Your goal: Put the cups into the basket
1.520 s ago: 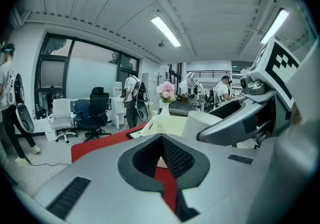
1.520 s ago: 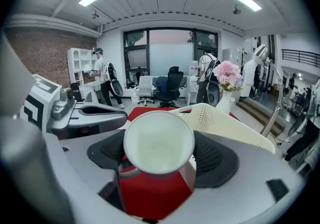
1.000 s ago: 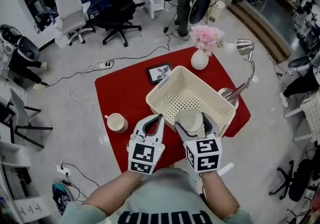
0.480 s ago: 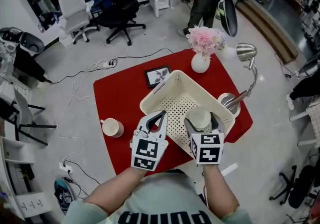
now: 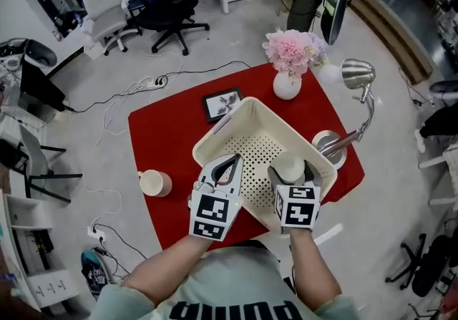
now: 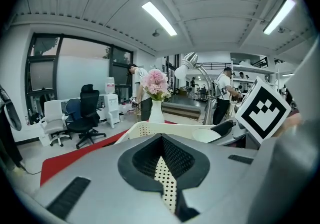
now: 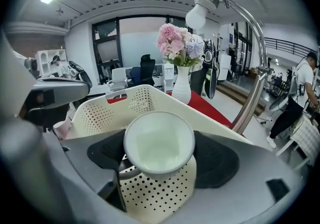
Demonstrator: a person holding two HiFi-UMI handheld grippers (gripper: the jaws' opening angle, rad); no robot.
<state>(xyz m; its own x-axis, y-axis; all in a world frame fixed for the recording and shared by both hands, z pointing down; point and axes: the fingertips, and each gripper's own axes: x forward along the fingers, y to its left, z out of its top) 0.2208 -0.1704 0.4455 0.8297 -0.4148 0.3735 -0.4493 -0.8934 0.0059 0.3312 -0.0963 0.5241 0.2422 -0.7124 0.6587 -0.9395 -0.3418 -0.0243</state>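
Head view, basket (image 5: 283, 125) on red cloth (image 5: 164, 139), grey office floor (image 5: 236, 32)

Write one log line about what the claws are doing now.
right claw: holding cup over basket | left claw: shut, empty | second cup: on red cloth

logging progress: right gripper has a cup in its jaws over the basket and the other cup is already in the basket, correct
Not quite. The head view shows the other cup standing on the red cloth, left of the basket, not in it. The right gripper does hold a cup in its jaws over the basket.
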